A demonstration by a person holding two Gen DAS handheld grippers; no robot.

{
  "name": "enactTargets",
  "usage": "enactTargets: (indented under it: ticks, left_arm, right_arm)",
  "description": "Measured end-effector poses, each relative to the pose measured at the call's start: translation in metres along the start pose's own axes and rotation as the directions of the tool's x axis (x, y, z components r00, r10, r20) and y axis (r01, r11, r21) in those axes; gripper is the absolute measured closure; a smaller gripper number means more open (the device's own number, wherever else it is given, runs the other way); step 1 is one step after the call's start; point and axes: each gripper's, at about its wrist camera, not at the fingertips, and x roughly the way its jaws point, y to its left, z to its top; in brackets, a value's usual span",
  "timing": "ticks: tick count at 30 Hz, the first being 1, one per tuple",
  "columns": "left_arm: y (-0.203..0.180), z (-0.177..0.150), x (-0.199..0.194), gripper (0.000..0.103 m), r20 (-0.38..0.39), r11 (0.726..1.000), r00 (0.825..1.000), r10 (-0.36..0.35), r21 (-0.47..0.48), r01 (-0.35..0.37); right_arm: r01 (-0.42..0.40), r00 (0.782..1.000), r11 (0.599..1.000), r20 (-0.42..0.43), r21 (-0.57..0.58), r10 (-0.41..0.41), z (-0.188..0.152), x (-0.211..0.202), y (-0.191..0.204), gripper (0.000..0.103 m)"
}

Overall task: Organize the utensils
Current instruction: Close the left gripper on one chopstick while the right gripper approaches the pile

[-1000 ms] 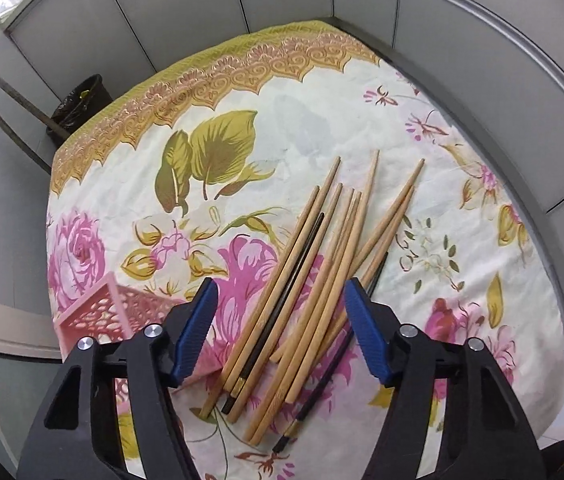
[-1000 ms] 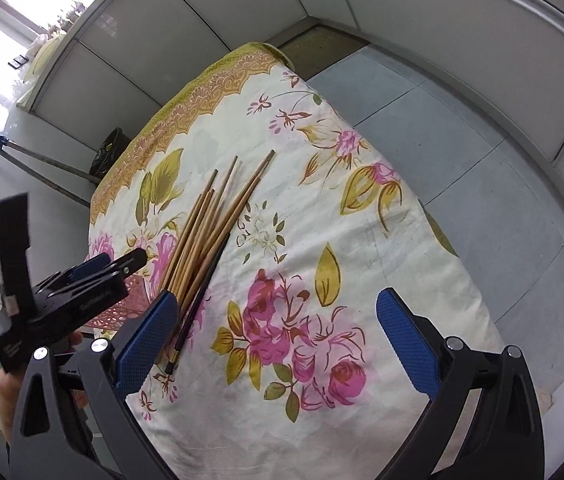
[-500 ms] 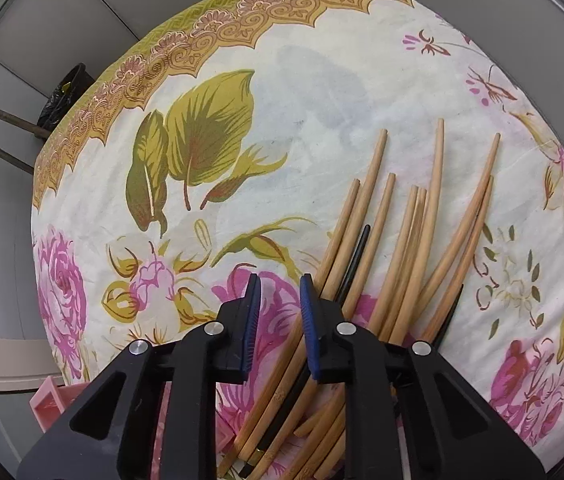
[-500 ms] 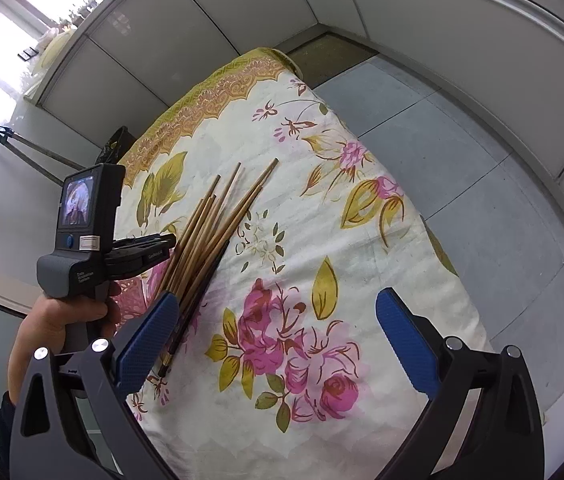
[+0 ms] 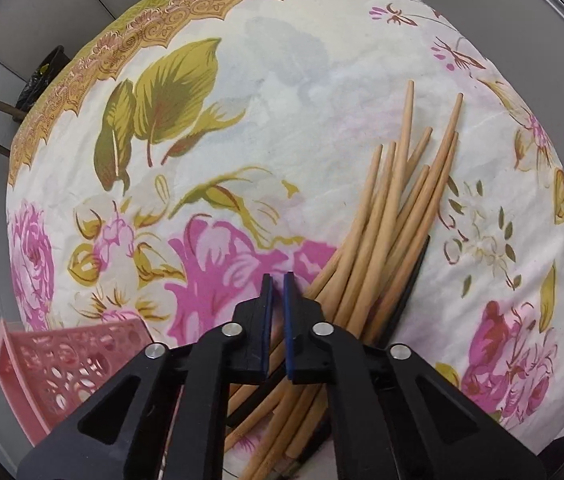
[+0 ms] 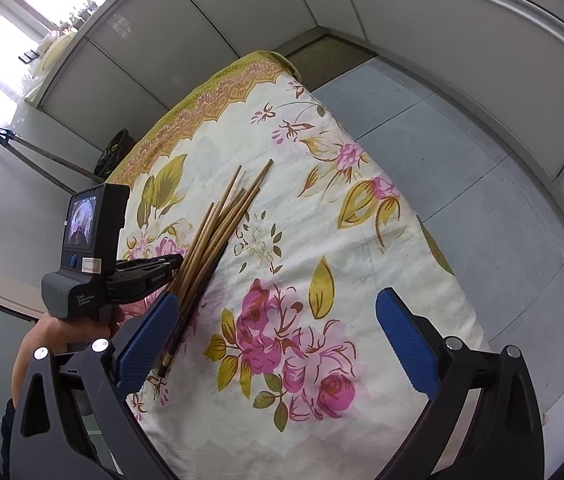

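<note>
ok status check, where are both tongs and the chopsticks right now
Left tongs nearly shut at the near end of the chopstick bundle, grip on a stick unclear. Right tongs open, empty. Pink basket lower left. Nothing in the way.

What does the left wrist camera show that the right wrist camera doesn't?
Only the left wrist view shows the pink basket at the table's near left edge, and the left gripper nearly closed beside the chopsticks. Only the right wrist view shows the right gripper wide open above the flowered tablecloth, the hand holding the left tool, and the bright window. Both show the chopsticks and the tablecloth.
</note>
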Motion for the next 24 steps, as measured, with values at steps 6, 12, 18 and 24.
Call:
enactTargets:
  ticks: [6,12,18,24]
  left_arm:
    - [-0.012,-0.023,-0.008,0.103,-0.034,0.999,0.999,-0.032,-0.016,0.031]
    - [-0.001,-0.054,-0.027,0.096,-0.030,0.981,0.986,-0.164,-0.106,0.160]
    - [-0.015,-0.073,-0.054,0.076,0.048,0.968,0.967,-0.249,-0.025,0.251]
    - [-0.015,-0.064,-0.032,0.078,0.046,0.975,0.974,-0.223,0.009,0.223]
  right_arm:
    - [0.002,1.000,1.000,-0.009,-0.009,-0.002,-0.001,0.005,0.001,0.007]
    - [-0.043,0.997,0.999,-0.065,-0.003,0.043,-0.004,0.019,0.003,0.023]
    - [-0.025,0.998,0.999,-0.051,0.024,0.027,-0.001,0.019,-0.001,0.024]
    - [-0.012,0.998,0.999,-0.054,0.037,0.014,-0.002,0.020,-0.005,0.027]
